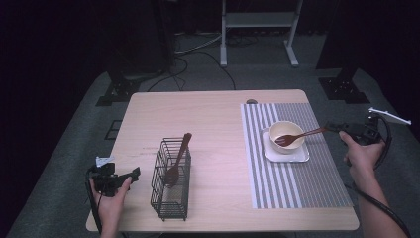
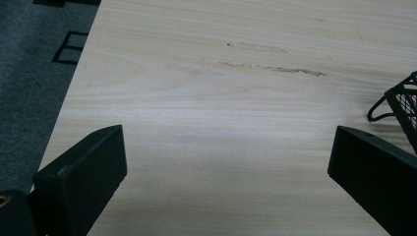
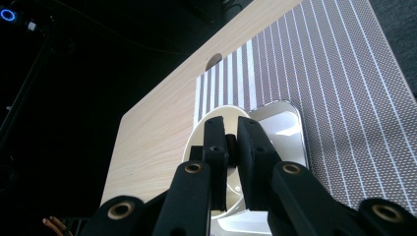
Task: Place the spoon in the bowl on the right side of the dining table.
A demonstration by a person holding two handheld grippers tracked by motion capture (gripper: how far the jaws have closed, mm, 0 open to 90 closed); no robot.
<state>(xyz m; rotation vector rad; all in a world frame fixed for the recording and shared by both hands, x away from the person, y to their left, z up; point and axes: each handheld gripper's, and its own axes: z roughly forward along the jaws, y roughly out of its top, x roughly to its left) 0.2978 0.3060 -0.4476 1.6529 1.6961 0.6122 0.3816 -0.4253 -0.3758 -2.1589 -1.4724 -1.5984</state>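
Wooden table (image 1: pixel 218 114), striped placemat (image 1: pixel 317 178), wire basket (image 1: pixel 171 191)

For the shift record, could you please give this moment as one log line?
right gripper: shut on fork, tines in bowl | left gripper: open, beside wire basket | spoon: in basket

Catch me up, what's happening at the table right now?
The right gripper is shut on the handle of a brown wooden fork, whose prongs rest in the cream bowl on a white square plate on the striped mat. The left gripper waits open near the table's front left edge, beside a black wire basket holding a wooden spoon.
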